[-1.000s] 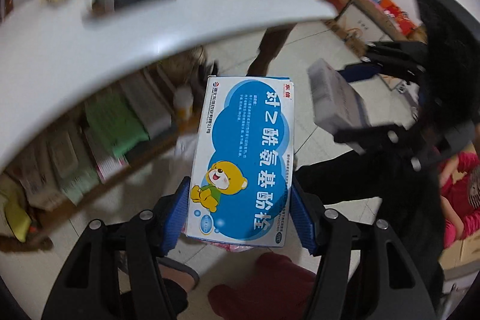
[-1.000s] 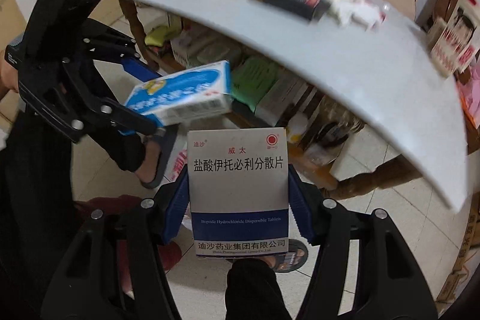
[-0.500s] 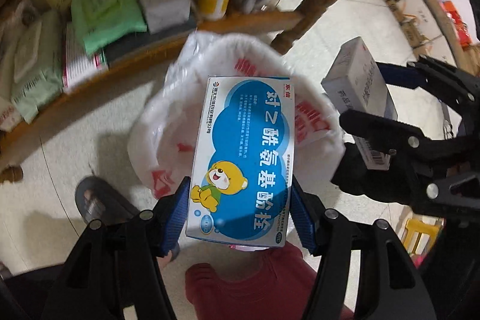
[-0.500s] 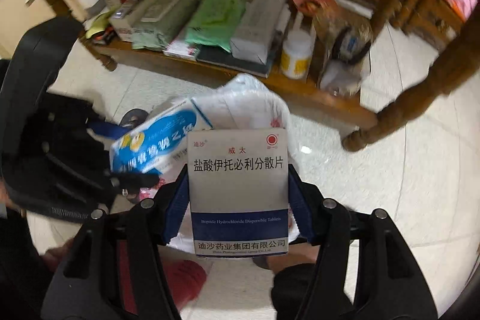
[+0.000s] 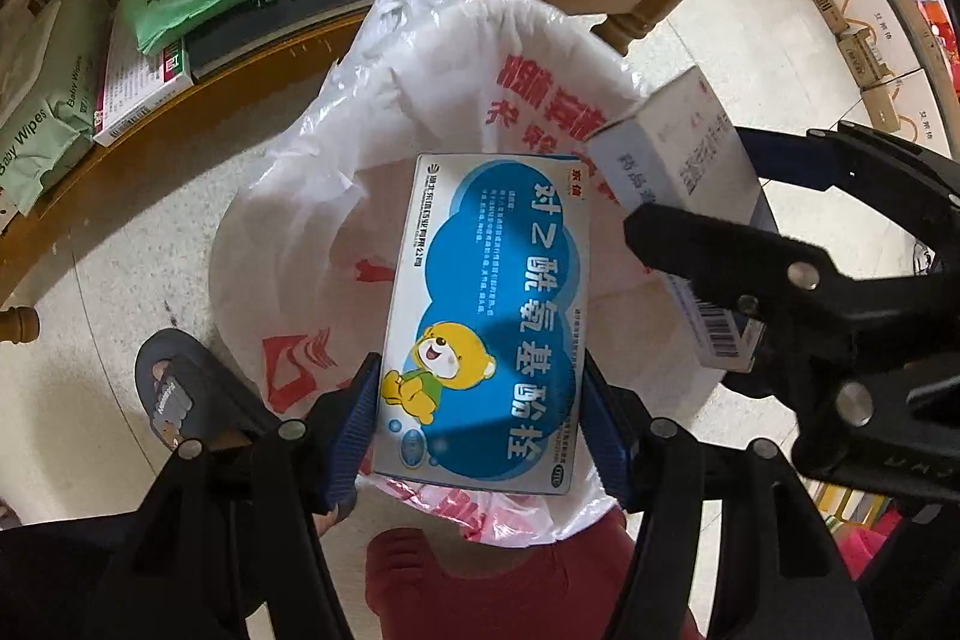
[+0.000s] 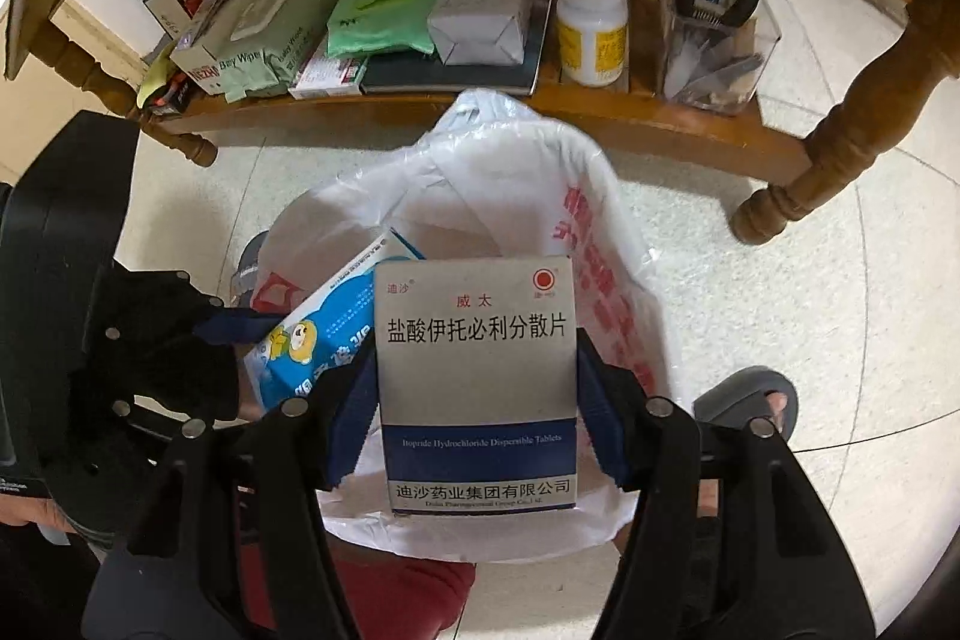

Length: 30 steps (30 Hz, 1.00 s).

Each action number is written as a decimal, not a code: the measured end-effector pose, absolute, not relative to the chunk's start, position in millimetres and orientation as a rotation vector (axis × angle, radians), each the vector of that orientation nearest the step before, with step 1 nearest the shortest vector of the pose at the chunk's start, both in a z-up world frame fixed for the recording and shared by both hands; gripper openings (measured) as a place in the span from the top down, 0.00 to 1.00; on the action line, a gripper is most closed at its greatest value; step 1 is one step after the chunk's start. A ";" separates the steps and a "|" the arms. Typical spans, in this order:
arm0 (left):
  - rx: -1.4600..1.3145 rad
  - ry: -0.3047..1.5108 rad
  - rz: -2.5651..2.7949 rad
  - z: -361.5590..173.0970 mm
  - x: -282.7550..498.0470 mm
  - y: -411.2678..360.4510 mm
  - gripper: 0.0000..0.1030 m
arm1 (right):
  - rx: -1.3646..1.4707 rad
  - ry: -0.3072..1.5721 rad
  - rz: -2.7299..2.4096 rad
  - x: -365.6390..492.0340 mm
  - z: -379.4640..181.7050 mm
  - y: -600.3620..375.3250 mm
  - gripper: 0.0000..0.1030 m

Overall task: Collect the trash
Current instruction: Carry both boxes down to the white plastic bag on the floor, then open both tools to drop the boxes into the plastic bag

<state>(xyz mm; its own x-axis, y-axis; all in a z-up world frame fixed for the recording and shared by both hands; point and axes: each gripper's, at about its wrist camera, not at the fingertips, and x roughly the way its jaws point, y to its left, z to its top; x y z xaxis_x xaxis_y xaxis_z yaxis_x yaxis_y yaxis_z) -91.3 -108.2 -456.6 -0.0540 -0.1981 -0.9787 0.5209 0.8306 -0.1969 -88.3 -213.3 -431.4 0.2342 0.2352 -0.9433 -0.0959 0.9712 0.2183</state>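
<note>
Two grippers: each clamped on a medicine box, both pointing down over one bag.
Left gripper (image 5: 480,424): blue pads pressed on both long edges of the blue bear-print medicine box (image 5: 486,316); jaws about half spread, box filling the gap.
Bag: white plastic bag with red print (image 5: 420,100), mouth open, standing on the tiled floor (image 5: 120,232) directly beneath both boxes.
Right gripper (image 6: 477,418): pads gripping the sides of the grey-and-navy tablet box (image 6: 477,376); jaws likewise about half spread.
Shelf behind bag: wooden lower shelf (image 6: 600,112) carrying baby wipes packs (image 6: 264,40), a white pill bottle (image 6: 591,28).
Beside bag: person's sandalled foot (image 6: 750,400).
</note>
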 end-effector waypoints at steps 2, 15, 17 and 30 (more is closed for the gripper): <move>0.284 1.535 -0.597 -460.6 -91.2 -110.3 0.41 | 0.150 1.339 0.236 -87.0 -439.1 -213.2 0.42; 0.258 1.586 -0.613 -470.1 -90.2 -110.9 0.22 | 0.207 1.388 0.248 -80.4 -454.0 -210.7 0.17; 0.258 1.578 -0.613 -467.4 -89.8 -110.2 0.21 | 0.236 1.385 0.271 -80.9 -452.1 -210.4 0.15; 0.274 1.223 -0.590 -332.1 -90.8 -93.7 0.07 | 0.168 1.136 0.114 -112.1 -292.3 -223.7 0.06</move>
